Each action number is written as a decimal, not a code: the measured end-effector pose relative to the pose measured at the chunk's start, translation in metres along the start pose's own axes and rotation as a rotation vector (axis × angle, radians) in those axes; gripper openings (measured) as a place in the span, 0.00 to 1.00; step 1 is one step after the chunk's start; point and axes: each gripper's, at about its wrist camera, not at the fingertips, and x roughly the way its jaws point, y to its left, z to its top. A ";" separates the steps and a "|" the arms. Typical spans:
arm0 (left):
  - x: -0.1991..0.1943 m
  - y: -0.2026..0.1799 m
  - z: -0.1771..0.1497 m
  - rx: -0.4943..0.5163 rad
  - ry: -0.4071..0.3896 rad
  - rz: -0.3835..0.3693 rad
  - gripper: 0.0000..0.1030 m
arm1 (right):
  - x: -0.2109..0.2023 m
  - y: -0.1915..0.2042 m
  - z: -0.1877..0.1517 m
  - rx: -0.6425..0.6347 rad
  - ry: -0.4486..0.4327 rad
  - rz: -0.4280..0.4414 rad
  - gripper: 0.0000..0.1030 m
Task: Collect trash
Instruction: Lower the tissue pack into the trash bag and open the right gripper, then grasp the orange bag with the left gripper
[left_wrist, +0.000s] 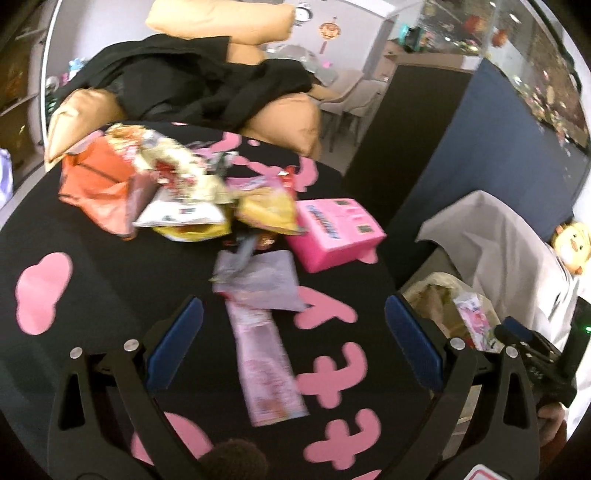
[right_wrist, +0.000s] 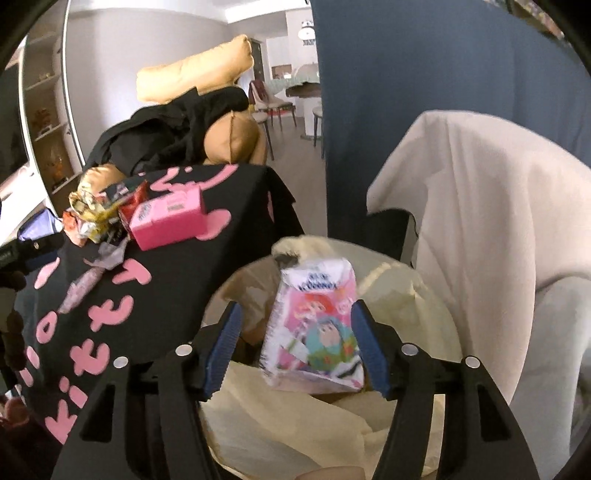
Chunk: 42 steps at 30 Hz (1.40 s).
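Trash lies in a heap (left_wrist: 173, 192) at the far side of the surface (left_wrist: 92, 266), which we see draped in a black cloth with pink letters and cloud shapes. In the heap we make out an orange wrapper (left_wrist: 98, 188), crumpled white and yellow snack bags (left_wrist: 192, 218) and, at its right edge, a pink box (left_wrist: 332, 232). Nearer to us a grey wrapper (left_wrist: 262, 280) overlaps the far end of a long pink wrapper (left_wrist: 262, 362), which runs toward our left tongs (left_wrist: 293, 336). Those tongs are spread wide above the cloth, with nothing between their blue pads (left_wrist: 177, 339); the long pink wrapper lies below the gap, and we cannot tell whether anything touches it.

To the right of the surface stands a bin lined with a pale bag (right_wrist: 303, 435). Our right tongs (right_wrist: 295, 347) hang over its mouth, spread apart. A pink cartoon carton (right_wrist: 314, 328) sits between the pads (right_wrist: 223, 347); its right edge is close to or touching the right pad, and a clear gap shows at the left pad, so it is not pinched. The carton is blurred, and we cannot tell whether it rests on the bag.

Behind the surface are tan cushions (left_wrist: 218, 22) with black clothing (left_wrist: 192, 85) thrown over them. A white cloth (right_wrist: 472, 229) hangs right of the bin, in front of a blue panel (right_wrist: 406, 74).
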 end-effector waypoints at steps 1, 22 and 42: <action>-0.002 0.005 0.000 -0.008 -0.003 0.010 0.91 | 0.000 0.001 0.002 0.000 -0.003 0.003 0.60; -0.043 0.103 0.006 -0.102 -0.106 0.066 0.91 | 0.022 0.138 0.029 -0.090 -0.036 0.348 0.70; 0.046 0.220 0.079 -0.493 0.021 0.044 0.84 | 0.111 0.208 0.059 -0.227 0.145 0.330 0.72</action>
